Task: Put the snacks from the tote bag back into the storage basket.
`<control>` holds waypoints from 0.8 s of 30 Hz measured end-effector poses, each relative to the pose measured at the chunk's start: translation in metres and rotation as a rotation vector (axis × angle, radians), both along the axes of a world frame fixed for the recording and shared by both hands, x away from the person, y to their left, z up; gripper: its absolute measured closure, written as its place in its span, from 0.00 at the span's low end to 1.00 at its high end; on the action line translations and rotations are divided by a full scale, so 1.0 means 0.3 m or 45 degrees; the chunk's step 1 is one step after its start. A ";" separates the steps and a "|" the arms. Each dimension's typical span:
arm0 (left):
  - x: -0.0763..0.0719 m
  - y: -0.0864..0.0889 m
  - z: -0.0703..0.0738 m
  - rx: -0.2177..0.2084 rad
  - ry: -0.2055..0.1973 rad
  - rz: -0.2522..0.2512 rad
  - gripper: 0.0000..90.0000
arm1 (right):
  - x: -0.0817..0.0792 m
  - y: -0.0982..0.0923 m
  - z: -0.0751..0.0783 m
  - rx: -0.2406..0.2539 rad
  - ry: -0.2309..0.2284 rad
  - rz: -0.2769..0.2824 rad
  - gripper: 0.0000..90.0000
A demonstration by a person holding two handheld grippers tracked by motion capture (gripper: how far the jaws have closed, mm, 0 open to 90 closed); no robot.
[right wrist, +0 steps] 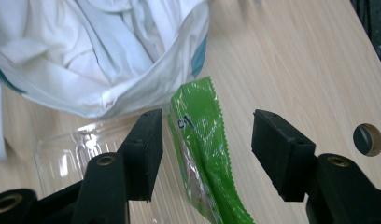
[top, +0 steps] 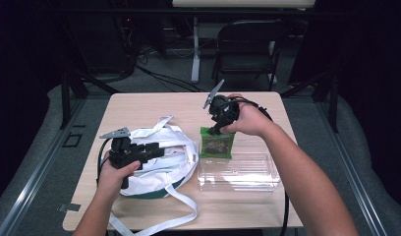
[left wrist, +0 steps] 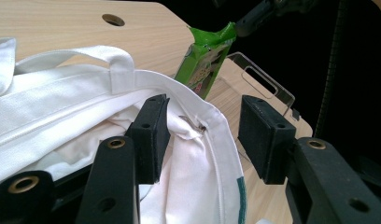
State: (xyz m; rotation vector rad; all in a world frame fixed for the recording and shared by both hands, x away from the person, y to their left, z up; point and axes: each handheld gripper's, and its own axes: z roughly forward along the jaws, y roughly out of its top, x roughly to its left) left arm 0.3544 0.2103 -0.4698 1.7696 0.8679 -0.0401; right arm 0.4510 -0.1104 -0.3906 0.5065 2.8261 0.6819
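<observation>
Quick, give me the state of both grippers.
Left gripper: open, jaws astride the white bag's rim.
Right gripper: open, green packet between the jaws, not pressed.

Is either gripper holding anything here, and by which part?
Nothing. The left gripper straddles the white cloth bag at its rim, jaws open; the right gripper stands open around the green foil packet.

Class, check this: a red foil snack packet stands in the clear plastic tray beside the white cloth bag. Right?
Not quite. The foil snack packet is green, not red, as the high view shows; it does stand in the clear plastic tray beside the white cloth bag.
</observation>
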 end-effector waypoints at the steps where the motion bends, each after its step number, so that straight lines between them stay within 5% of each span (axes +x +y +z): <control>1: 0.001 0.002 0.000 -0.002 -0.002 0.002 0.58 | -0.001 -0.002 0.004 0.023 0.006 -0.015 0.49; 7: 0.004 0.008 -0.001 -0.008 0.002 0.015 0.58 | 0.001 -0.008 0.010 0.103 -0.014 -0.131 0.52; 17: 0.014 0.016 -0.011 -0.003 0.015 0.036 0.58 | -0.012 -0.013 0.014 0.162 -0.204 -0.358 0.56; 24: 0.017 0.019 -0.012 -0.003 0.018 0.056 0.58 | -0.028 -0.025 0.023 0.268 -0.237 -0.504 0.57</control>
